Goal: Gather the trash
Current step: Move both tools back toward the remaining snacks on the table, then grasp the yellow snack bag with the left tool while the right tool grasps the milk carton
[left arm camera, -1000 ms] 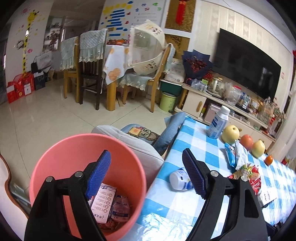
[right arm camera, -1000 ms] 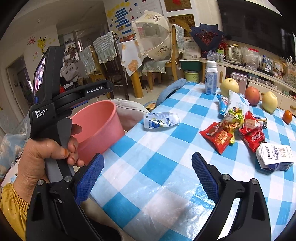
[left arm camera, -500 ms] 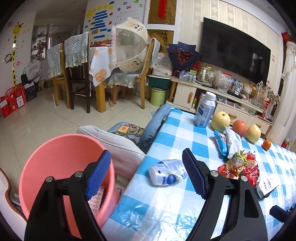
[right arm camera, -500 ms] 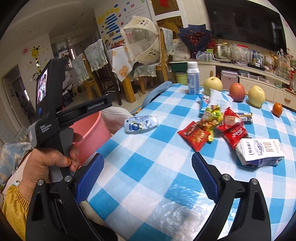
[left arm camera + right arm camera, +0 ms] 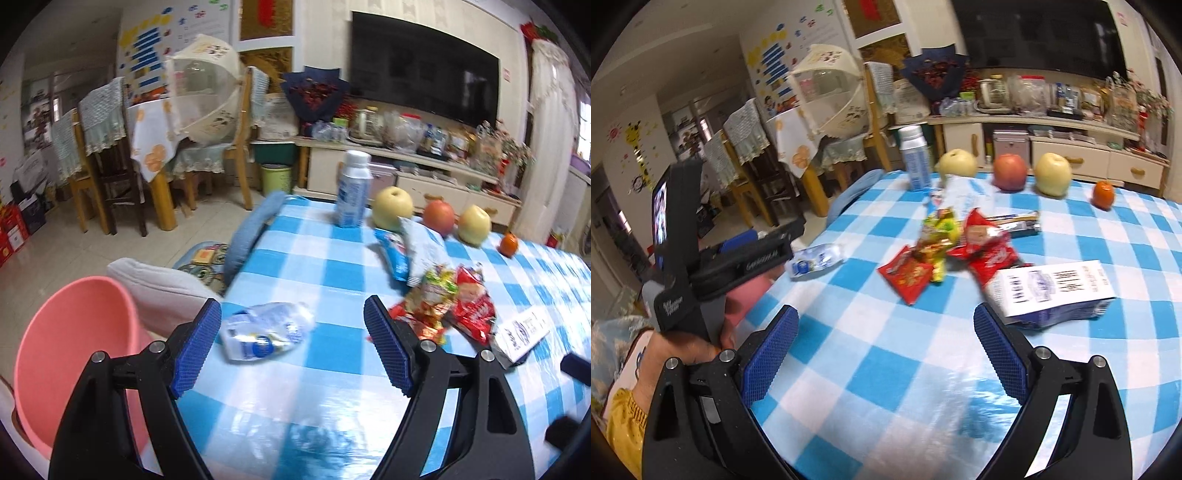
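Observation:
A crushed plastic bottle (image 5: 264, 330) lies on the blue checked tablecloth (image 5: 325, 266), just beyond my open left gripper (image 5: 291, 341), nearer its left finger and not touched. The pink bin (image 5: 70, 354) stands off the table's left edge. Red and yellow snack wrappers (image 5: 454, 306) and a flattened white carton (image 5: 524, 332) lie to the right. In the right wrist view my right gripper (image 5: 886, 347) is open over bare cloth, with the carton (image 5: 1052, 291) just past its right finger and the wrappers (image 5: 942, 254) and the bottle (image 5: 816, 260) farther off. The left gripper's body (image 5: 713, 258) shows at the left, held in a hand.
An upright white bottle (image 5: 352, 188), two yellow pears, a red apple (image 5: 439, 218) and a small orange (image 5: 509, 243) stand along the table's far edge. A grey cushion (image 5: 162, 291) and a blue one lie beside the table. Dining chairs and a TV cabinet lie beyond.
Both grippers have swung right over the table. The pink bin slid from under the left gripper to its left, and the crushed bottle now lies just ahead of it. The carton came close to the right gripper.

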Demonstrator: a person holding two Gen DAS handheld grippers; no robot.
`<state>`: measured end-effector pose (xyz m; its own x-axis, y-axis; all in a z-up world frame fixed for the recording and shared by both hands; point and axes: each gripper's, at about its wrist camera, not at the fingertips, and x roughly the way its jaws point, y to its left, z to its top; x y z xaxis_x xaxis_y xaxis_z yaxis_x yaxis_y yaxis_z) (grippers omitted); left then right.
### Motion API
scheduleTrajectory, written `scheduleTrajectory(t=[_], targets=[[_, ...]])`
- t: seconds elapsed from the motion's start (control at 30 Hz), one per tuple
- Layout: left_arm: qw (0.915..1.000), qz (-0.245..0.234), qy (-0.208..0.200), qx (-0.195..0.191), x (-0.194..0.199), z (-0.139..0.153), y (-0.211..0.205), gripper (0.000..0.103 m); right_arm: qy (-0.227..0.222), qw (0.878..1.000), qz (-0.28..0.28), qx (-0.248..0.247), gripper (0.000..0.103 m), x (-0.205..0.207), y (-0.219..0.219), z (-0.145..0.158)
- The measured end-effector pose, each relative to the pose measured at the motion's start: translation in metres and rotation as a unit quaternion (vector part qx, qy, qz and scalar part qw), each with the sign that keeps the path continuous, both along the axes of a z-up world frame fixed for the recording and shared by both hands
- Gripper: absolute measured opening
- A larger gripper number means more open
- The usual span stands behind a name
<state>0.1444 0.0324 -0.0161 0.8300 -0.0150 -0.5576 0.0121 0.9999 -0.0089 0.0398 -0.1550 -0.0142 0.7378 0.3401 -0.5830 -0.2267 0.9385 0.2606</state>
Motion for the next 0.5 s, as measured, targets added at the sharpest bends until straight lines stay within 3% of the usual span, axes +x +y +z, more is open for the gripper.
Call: scheduleTrajectory(t=[0.23, 0.5], targets=[[0.9976, -0.068, 0.009, 0.009, 0.008, -0.008, -0.043, 0.080, 0.026, 0.998, -0.056, 0.015, 0.095, 0.011, -0.053, 0.002], [0.9878, -0.138, 0.027, 0.067, 0.023, -0.029, -0.102, 0.080, 0.116, 0.982, -0.131, 0.077, 0.095, 0.028, -0.126, -0.024]])
